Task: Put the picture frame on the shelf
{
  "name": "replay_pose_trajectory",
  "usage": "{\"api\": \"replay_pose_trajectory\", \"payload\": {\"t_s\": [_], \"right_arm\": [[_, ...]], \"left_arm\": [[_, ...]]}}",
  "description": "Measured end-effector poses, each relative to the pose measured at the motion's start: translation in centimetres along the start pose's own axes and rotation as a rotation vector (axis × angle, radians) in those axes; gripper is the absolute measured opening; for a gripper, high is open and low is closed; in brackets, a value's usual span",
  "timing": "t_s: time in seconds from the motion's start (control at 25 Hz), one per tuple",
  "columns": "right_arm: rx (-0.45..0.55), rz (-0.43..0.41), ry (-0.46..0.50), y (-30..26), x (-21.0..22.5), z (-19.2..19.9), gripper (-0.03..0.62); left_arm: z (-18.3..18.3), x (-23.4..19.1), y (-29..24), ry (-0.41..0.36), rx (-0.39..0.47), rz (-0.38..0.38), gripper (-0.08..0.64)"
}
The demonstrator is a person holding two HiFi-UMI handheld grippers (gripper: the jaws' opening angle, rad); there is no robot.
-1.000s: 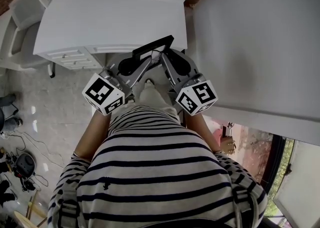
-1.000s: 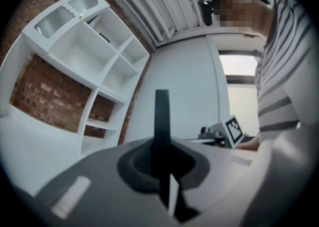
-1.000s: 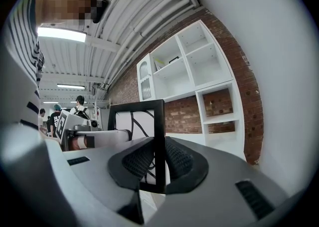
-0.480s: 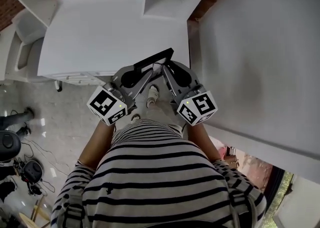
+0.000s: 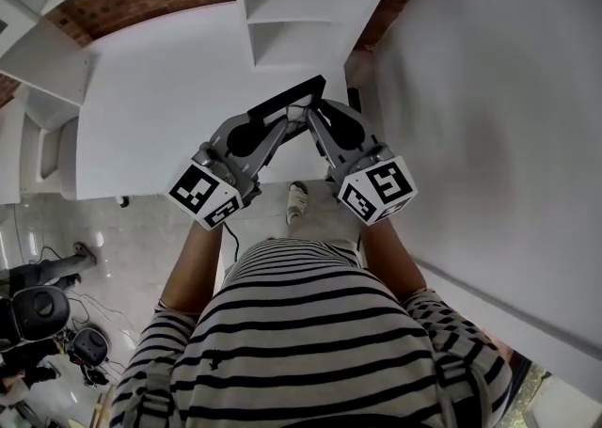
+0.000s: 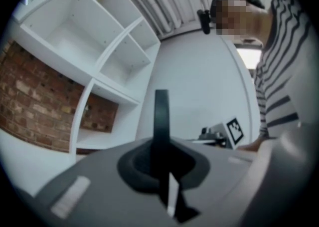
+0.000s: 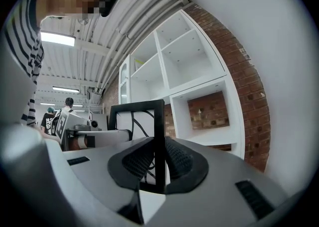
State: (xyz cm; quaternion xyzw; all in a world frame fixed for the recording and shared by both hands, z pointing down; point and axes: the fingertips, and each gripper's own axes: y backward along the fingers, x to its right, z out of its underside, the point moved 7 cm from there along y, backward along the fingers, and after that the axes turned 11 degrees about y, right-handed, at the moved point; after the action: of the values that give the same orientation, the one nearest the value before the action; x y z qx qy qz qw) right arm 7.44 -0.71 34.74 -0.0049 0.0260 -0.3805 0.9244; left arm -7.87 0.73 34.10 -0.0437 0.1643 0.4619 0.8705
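A black picture frame [image 5: 285, 100] is held upright between both grippers, out in front of the person's striped shirt. My left gripper [image 5: 266, 123] is shut on the frame's left edge [image 6: 160, 121], seen edge-on between the pads. My right gripper [image 5: 308, 118] is shut on the frame's right edge [image 7: 158, 141]; the frame's white face with black line art shows in the right gripper view. The white shelf unit [image 5: 282, 3] with open cubbies stands just ahead, against a brick wall [image 7: 244, 86].
A white table or cabinet top [image 5: 150, 106] lies below the grippers to the left. A large white panel [image 5: 489, 106] fills the right side. Cables and gear [image 5: 56, 323] lie on the tiled floor at lower left. Other people stand far off [image 7: 65, 106].
Both grippers and the frame have travelled forward with the person towards the shelf unit, which now sits closer under the frame. Grip on the frame is unchanged.
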Motion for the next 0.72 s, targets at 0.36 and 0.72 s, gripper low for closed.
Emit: {"api": "replay_pose_trajectory", "payload": {"t_s": [0.36, 0.72], "right_arm": [[0.029, -0.012, 0.005, -3.3, 6.1, -0.1, 0.063], [0.057, -0.003, 0.024, -6.5, 10.8, -0.5, 0.063]], "left_arm": [[-1.5, -3.9, -5.4, -0.022, 0.003, -0.008, 0.018], [-2.9, -7.4, -9.5, -0.051, 0.036, -0.038, 0.02]]}}
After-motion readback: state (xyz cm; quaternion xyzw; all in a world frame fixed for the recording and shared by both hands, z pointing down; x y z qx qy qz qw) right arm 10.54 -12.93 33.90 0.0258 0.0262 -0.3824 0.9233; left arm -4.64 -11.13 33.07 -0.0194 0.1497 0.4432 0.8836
